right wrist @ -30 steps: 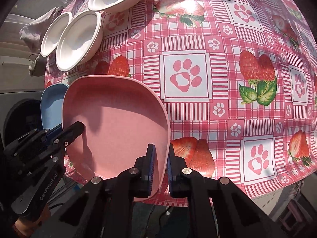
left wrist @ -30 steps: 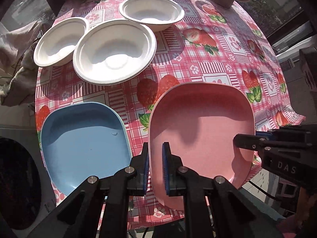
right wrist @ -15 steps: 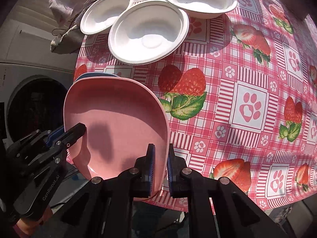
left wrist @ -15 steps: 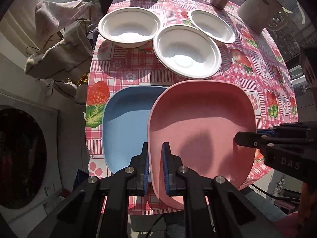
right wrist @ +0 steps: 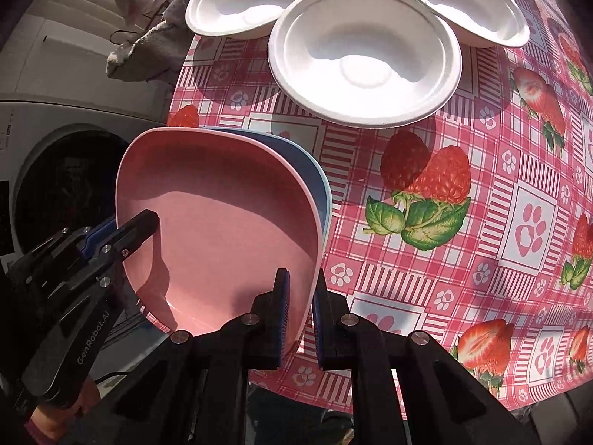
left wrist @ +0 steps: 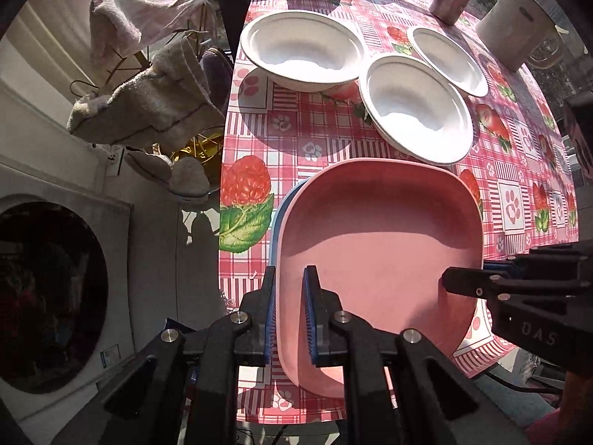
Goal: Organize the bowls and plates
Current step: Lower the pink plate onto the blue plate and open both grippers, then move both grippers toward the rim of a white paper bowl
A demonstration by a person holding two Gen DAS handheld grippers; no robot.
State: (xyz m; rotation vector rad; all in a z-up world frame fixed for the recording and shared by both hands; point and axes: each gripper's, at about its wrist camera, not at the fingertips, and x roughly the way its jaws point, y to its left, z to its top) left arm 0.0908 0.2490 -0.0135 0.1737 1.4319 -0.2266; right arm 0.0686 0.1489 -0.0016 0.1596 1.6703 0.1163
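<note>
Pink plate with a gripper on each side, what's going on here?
A person is holding the pink plate with both grippers: the left gripper is clamped on one rim and the right gripper on the opposite rim. The plate sits almost squarely over the blue plate, whose edge peeks out beneath it. Three white bowls sit untouched farther back on the strawberry tablecloth.

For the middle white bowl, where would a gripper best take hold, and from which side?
Grip the white bowl by its thin flat rim on the near edge facing the pink plate, one finger inside and one outside, coming from above. That edge looks clear, while the other two bowls crowd its far rim; the body is probably too wide to span.
</note>
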